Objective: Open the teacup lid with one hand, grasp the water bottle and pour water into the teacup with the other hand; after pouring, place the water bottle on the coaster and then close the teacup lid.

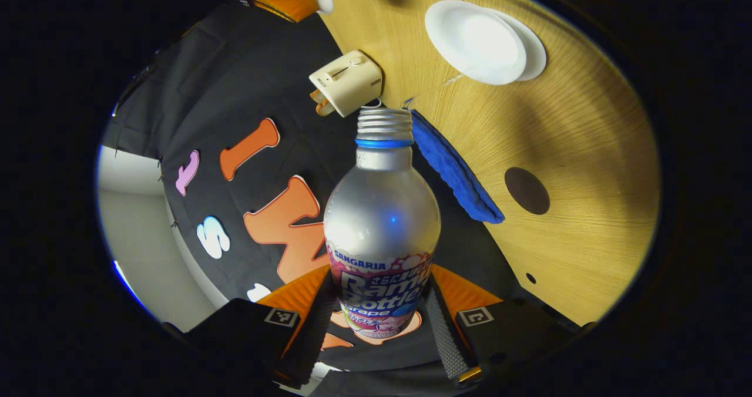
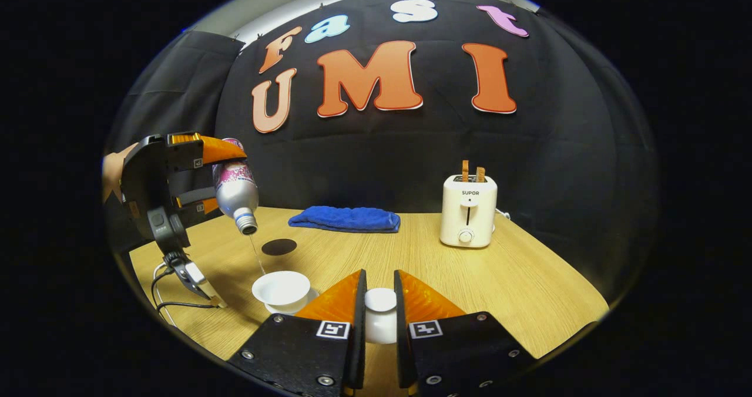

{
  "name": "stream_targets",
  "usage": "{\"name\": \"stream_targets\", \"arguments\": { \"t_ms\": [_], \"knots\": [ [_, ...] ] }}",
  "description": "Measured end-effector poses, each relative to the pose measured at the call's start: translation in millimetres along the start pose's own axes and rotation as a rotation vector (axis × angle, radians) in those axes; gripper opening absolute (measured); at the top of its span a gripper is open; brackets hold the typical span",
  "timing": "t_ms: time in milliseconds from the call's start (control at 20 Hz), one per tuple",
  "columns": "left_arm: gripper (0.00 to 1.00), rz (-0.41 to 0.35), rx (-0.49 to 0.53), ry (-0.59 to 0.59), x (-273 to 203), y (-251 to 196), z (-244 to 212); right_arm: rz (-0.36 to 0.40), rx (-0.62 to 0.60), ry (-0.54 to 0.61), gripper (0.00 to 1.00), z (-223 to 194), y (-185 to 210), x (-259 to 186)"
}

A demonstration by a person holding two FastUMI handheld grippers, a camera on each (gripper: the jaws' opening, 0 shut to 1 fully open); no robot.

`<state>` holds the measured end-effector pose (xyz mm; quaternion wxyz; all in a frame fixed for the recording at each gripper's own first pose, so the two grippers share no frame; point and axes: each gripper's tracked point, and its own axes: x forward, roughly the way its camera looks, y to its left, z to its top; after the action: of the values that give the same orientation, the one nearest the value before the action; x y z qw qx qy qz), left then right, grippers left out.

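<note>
Right gripper view: left gripper [image 2: 226, 177] clamps tilted bottle [image 2: 236, 192], pouring into teacup [image 2: 281, 288] (keep stream centred); right gripper [image 2: 379, 303] pinches lid [image 2: 380, 300].

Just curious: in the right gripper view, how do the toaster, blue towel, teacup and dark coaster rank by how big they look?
1. Towel and toaster: alike
2. Teacup, though it's nearer the camera
3. Coaster

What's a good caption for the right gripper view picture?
Left tool tips the bottle, trickling water into the teacup; right tool holds the lid.

Black cloth wall [image 2: 382, 144] behind a wooden table [image 2: 529, 291]; beyond, perhaps a pale room wall [image 1: 135, 221].
</note>
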<state>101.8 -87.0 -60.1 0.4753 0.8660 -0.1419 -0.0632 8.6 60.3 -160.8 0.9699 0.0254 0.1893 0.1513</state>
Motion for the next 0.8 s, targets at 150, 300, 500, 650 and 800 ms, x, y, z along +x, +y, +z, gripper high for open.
{"name": "stream_targets", "arguments": {
  "t_ms": [150, 300, 500, 650, 800],
  "knots": [
    [0.81, 0.008, 0.022, -0.025, 1, -4, 12, 0.004, -0.007, 0.011, 0.19, -4, 3, 1],
    [0.81, 0.013, 0.055, -0.053, 4, -11, 27, 0.014, -0.010, 0.017, 0.23, -7, 9, 3],
    [0.84, 0.025, 0.078, -0.067, 2, -15, 41, 0.031, -0.015, 0.015, 0.23, -5, 19, 5],
    [0.83, 0.030, 0.057, -0.079, 1, -17, 41, 0.037, -0.015, 0.021, 0.23, -7, 24, 6],
    [0.84, 0.030, 0.013, -0.069, 0, -16, 32, 0.045, -0.018, 0.018, 0.22, -5, 28, 7]
  ]
}}
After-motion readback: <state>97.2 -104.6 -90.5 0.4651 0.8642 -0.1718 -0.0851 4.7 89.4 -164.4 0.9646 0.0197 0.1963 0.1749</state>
